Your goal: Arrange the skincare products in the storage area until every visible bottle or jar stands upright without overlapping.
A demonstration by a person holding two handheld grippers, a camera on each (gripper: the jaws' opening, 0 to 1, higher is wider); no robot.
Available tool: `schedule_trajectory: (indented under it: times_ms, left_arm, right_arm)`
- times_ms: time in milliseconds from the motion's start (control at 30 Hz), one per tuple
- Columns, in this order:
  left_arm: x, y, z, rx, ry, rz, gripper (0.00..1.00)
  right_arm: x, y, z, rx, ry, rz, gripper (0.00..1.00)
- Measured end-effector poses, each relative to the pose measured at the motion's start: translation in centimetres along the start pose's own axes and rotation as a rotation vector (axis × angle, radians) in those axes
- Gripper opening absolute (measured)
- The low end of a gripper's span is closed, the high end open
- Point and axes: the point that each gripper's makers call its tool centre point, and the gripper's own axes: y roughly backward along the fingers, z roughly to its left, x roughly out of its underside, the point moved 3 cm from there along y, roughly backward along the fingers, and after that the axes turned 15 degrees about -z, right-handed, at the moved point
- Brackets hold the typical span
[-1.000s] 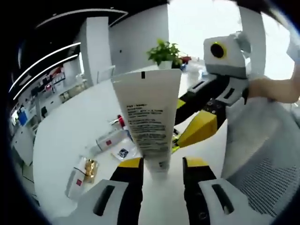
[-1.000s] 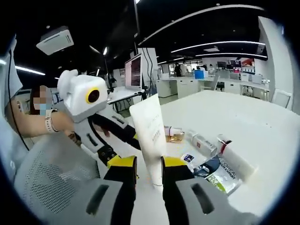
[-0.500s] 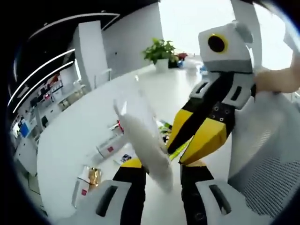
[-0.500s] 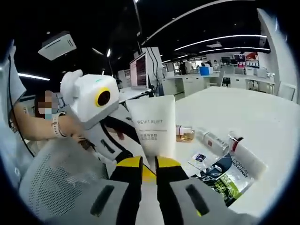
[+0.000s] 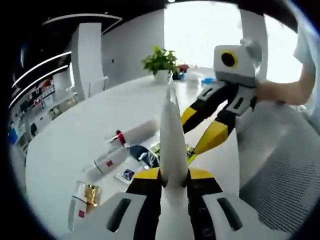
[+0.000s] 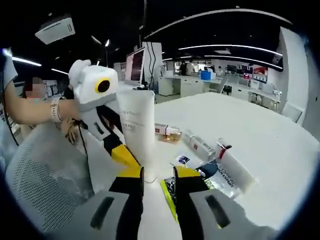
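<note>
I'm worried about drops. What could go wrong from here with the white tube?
The white tube stands tall in the left gripper, pinched near its base, so it may pivot or slip. The open right gripper is close and could knock it. Bottles lie on the table below; it might land overlapping them.

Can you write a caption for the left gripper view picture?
Left gripper pinches a white tube upright above the table.

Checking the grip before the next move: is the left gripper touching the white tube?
Touching. In the left gripper view, the left gripper's jaws press both sides of the white tube, seen edge-on.
</note>
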Motion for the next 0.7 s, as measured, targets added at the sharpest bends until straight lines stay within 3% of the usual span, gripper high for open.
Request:
schedule_trajectory:
  times_ms: [167,267,433,700]
  left_arm:
    - [-0.1,-0.5,-0.4,0.078,0.003,-0.03,0.15]
    - [-0.2,-0.8,-0.7,0.123,-0.005,-0.047,0.15]
    - [-0.2,-1.3,-1.3,0.204,-0.007,-0.078,0.15]
    - [-0.3,-1.8,-1.6,0.259,-0.022,-0.087,0.15]
  right_arm:
    - [3.4,0.5,-1.0,0.014,0.041,0.197,0.37]
    - [4.7,0.9,-1.8,0.016,0.116,0.289,0.42]
    - [5.9,1.0,-3.0,0.008,0.138,0.336,0.44]
    - [8.0,1.2,-4.0,-0.032,0.166,0.426,0.44]
